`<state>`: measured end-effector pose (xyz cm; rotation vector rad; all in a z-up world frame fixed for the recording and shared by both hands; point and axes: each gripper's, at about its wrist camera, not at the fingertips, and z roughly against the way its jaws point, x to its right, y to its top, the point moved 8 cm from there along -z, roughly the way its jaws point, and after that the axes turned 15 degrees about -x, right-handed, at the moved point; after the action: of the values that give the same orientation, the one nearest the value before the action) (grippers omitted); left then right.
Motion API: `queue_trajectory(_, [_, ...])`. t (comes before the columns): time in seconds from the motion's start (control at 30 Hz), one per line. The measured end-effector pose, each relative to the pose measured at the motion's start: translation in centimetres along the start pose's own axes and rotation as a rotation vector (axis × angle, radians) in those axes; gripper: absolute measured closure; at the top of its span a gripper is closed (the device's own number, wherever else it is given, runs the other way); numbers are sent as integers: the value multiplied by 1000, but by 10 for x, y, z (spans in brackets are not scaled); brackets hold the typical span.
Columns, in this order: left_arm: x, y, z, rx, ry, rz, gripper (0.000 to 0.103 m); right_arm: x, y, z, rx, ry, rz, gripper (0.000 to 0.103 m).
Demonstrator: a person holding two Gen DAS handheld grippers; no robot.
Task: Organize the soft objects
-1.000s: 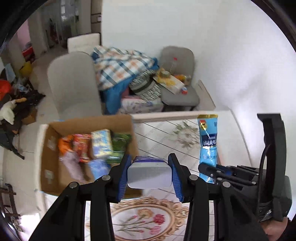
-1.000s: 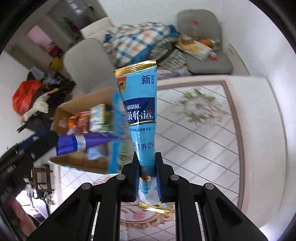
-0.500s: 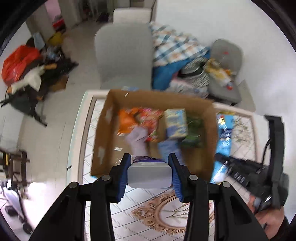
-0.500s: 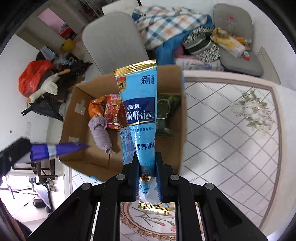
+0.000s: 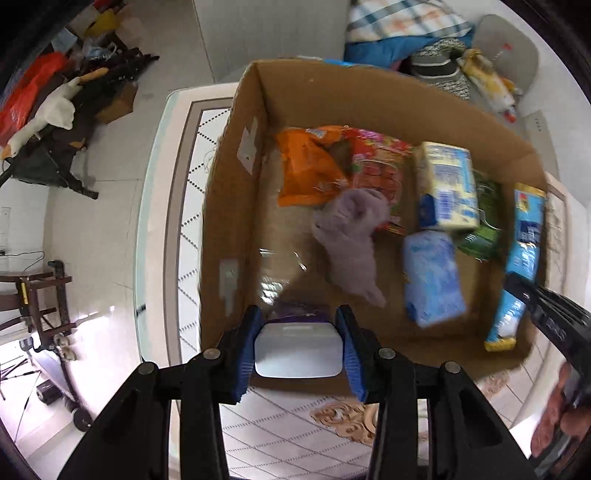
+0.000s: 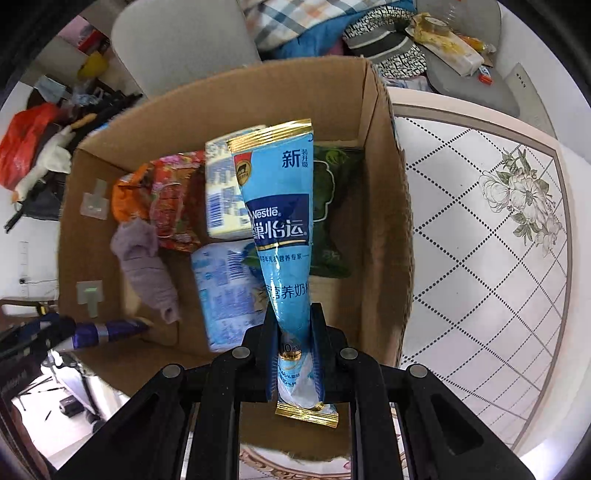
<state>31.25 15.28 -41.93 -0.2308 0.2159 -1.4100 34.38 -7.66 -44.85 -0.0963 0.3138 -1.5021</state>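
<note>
My left gripper (image 5: 298, 332) is shut on a purple and silver packet (image 5: 297, 350), held over the near edge of an open cardboard box (image 5: 236, 192). My right gripper (image 6: 293, 332) is shut on a tall blue Nestle milk powder pouch (image 6: 280, 221), held upright over the same box (image 6: 391, 206). The pouch also shows at the box's right wall in the left wrist view (image 5: 524, 240). The purple packet shows at the lower left of the right wrist view (image 6: 99, 330). Inside the box lie an orange bag (image 5: 306, 166), a grey cloth (image 5: 351, 236), a yellow-blue pack (image 5: 447, 184) and a light blue pack (image 5: 432, 273).
The box stands on a white tiled table (image 6: 480, 258) with a flower pattern. Behind it are a grey chair (image 6: 177, 33) and a chair piled with clothes (image 6: 369, 33). Bags and a toy goose (image 5: 48, 114) lie on the floor to the left.
Both grippers have moved left and forward, from over the table to over the open box. Each keeps its hold on its packet.
</note>
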Motion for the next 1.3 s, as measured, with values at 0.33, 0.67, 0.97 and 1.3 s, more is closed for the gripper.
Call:
queue_trajectory(0.33, [-4,52,-16,-3,47,46,64,3,21,-16,-35,-13,-53,84])
queue_trajectory(0.67, [5,46,14,50,-29,45,51,-6,12,4,-3,-20,-23,33])
queue_trajectory(0.97, [15,-1,59,236,36,-24,13,-10,-22,40,74,-51,-11,3])
queue_trajectory(1.3, [32,-55,66,295,19,-43,6,-1,-73,72,173,-80,-52,2])
